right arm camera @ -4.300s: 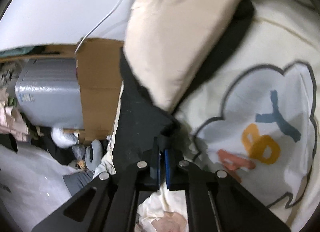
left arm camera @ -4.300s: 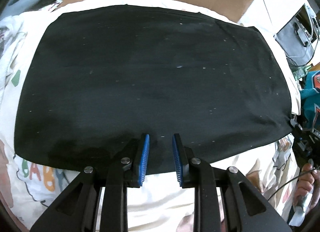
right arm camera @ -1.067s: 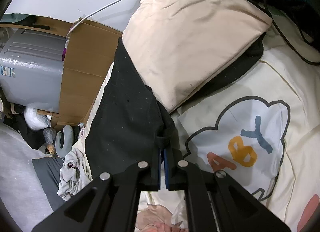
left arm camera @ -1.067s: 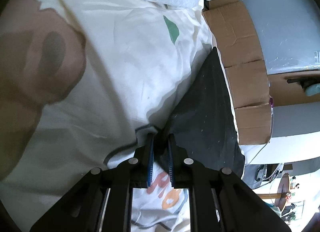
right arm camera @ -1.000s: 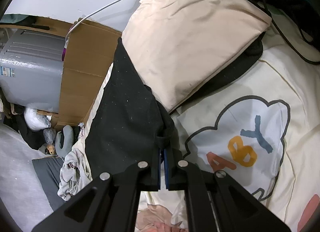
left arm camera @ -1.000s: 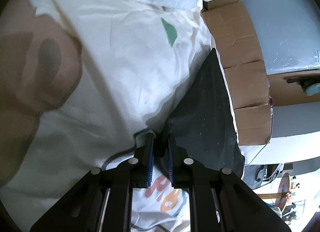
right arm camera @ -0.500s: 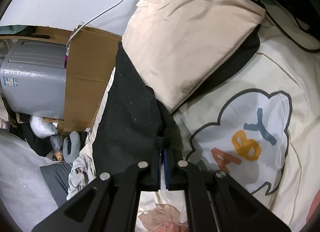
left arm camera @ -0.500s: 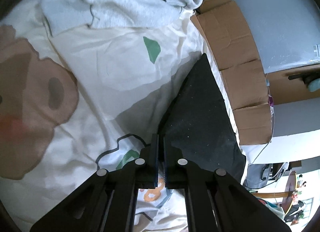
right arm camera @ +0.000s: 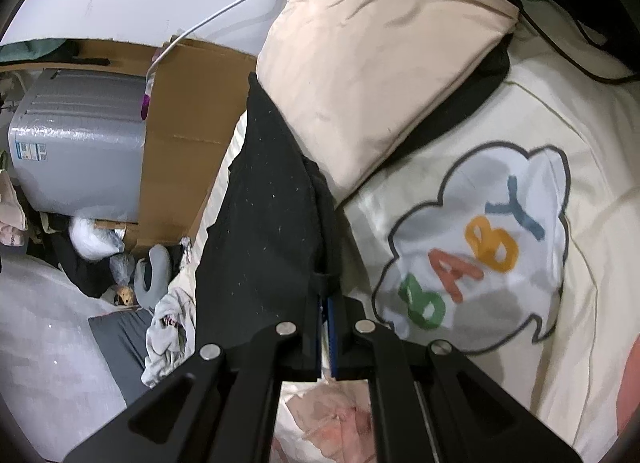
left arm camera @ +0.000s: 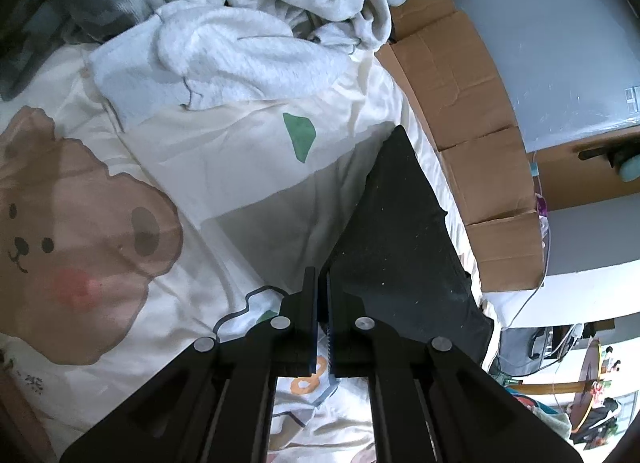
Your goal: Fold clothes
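Both wrists: grippers seemingly clamping black garment [left arm camera: 400, 239].

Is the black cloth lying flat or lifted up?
Lifted. The black cloth hangs taut between the left tongs and right tongs, casting a shadow on the bedsheet.

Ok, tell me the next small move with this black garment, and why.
Probably carry both held corners forward together and lay them on the far edge. The left tool and right tool are each shut on the black garment, lifted off the cartoon bedsheet.
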### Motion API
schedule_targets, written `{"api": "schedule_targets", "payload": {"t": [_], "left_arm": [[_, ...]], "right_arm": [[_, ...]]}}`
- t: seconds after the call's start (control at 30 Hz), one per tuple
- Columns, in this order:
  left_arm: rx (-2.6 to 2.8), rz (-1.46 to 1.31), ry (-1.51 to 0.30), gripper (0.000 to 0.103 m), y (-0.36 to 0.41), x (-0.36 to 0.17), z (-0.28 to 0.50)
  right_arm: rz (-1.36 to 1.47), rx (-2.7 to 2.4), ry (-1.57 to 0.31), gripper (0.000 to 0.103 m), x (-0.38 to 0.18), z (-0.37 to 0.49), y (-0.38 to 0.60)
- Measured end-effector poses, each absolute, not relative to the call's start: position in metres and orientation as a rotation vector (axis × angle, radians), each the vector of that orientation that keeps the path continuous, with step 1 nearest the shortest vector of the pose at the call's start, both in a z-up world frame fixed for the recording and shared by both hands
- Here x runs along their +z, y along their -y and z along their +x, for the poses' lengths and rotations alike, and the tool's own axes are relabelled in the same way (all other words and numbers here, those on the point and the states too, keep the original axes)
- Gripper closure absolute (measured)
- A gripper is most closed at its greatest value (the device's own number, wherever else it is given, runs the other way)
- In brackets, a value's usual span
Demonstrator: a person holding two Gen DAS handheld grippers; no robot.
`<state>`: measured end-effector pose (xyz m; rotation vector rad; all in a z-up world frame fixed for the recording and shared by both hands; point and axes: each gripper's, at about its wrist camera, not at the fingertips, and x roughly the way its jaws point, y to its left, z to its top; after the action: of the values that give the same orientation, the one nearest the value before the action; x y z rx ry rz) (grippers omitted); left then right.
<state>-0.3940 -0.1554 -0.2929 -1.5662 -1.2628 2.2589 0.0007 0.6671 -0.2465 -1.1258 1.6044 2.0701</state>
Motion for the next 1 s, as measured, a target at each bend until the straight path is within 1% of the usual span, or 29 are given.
{"api": "schedule_targets", "payload": {"t": [0.27,0.5,0.73,0.87,0.97,1.0], "left_arm": [[2.258,-1.636,1.253,0.101,0.167,-0.283,-0.372],[2.235,-1.725,1.264,0.1,0.173,-0.293,-0.336],[2.22,-1.789,1.258,0.101,0.173,-0.31,-0.318],[2.206,-1.857,1.187,0.1,0.167,-0.327,-0.322],[2.193,-1.911,1.123,0.1,0.162,-0.34,-0.326],[2.188,-1.929,1.102,0.1,0.161,-0.345,-0.328]], "right_arm": [[-1.208,2.027,-1.605,0.101,-0.241,0.02,-0.657],[-1.265,1.973,-1.594,0.101,-0.244,0.042,-0.648],[-1.289,1.915,-1.582,0.101,-0.255,0.057,-0.649],[-1.309,1.912,-1.541,0.101,-0.272,0.057,-0.652],[-1.332,1.899,-1.521,0.099,-0.282,0.057,-0.651],[-1.342,1.891,-1.501,0.093,-0.283,0.058,-0.651]]}}
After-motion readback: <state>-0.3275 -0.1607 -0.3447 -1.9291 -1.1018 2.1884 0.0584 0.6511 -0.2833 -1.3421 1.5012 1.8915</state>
